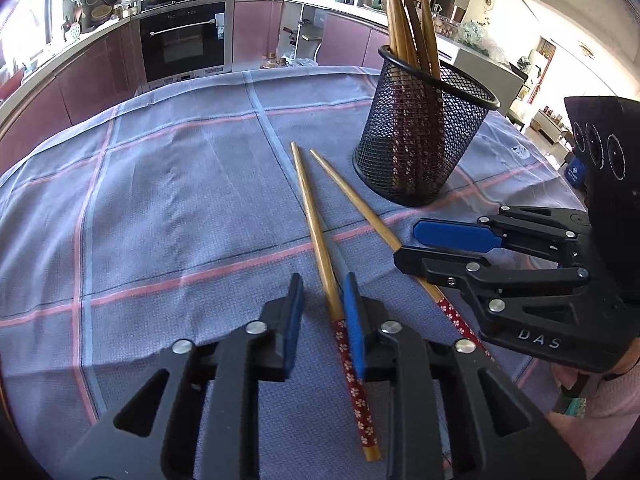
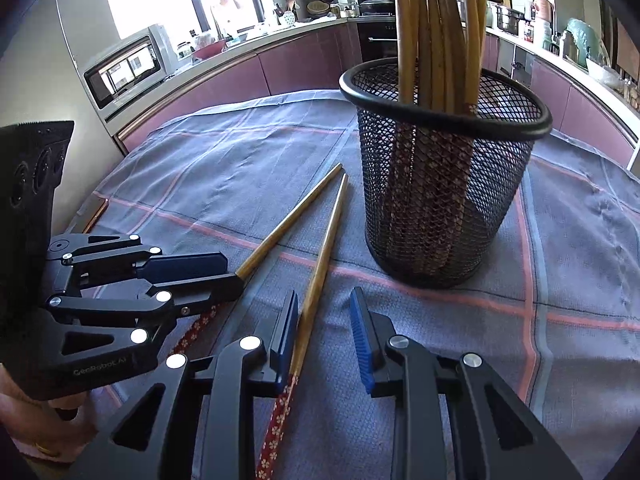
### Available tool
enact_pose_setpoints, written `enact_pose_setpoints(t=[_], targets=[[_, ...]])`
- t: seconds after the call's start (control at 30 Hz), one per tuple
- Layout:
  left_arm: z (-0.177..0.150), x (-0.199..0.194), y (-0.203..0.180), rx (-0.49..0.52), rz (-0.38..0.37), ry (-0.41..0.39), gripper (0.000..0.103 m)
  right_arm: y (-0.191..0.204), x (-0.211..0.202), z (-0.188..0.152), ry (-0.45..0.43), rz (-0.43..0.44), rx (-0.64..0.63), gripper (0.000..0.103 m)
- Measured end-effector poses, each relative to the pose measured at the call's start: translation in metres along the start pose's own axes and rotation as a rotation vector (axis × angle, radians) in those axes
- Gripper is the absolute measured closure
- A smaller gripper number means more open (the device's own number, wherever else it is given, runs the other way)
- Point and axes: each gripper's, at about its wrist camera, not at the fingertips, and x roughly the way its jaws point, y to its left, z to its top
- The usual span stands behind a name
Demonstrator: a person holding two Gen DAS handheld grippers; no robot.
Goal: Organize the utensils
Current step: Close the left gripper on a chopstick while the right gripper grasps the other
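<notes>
Two bamboo chopsticks with red flowered handles lie side by side on the checked cloth. The left chopstick point(image 1: 312, 208) point(image 2: 292, 220) runs between the fingers of my left gripper point(image 1: 324, 284) point(image 2: 234, 270); it rests against the right pad, with a gap to the left pad. The right chopstick point(image 1: 352, 196) point(image 2: 328, 240) lies between the fingers of my right gripper point(image 2: 325, 296) point(image 1: 406, 242), beside its left pad, well clear of the other pad. Beyond their tips stands a black mesh holder point(image 1: 420, 140) point(image 2: 432, 200) with several chopsticks point(image 1: 404, 12) point(image 2: 432, 40) upright in it.
A blue-grey tablecloth point(image 1: 160, 200) point(image 2: 560, 240) with pink lines covers the table. Kitchen counters and an oven point(image 1: 182, 40) line the far side, beyond the table edge. A hand point(image 2: 52, 432) holds the left gripper. The two grippers sit close together, side by side.
</notes>
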Motion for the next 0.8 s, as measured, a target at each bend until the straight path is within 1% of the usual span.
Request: enact_pose_setpoints(t=[0.07,0.4,0.47,0.53,0.6,0.8], targets=[[0.003,0.001,0.000,0.011,0.012,-0.006,0.078,0.000,0.002,0.002,-0.001,-0.002,0.000,0.080],[0.023,0.018,0.001,0.033,0.038,0.004,0.079,-0.002,0.011,0.013,-0.010,-0.011,0.003,0.085],[0.027,0.021,0.001,0.033,0.039,0.004,0.081,-0.003,0.012,0.014,-0.012,-0.012,0.007,0.087],[0.030,0.025,0.001,0.032,0.043,0.004,0.088,-0.004,0.013,0.014,-0.015,-0.012,0.018,0.091],[0.031,0.026,0.000,0.025,0.042,0.003,0.093,-0.005,0.013,0.014,-0.017,-0.008,0.027,0.094],[0.029,0.027,0.003,-0.009,0.037,-0.008,0.095,-0.014,0.010,0.012,-0.029,0.017,0.078,0.097]])
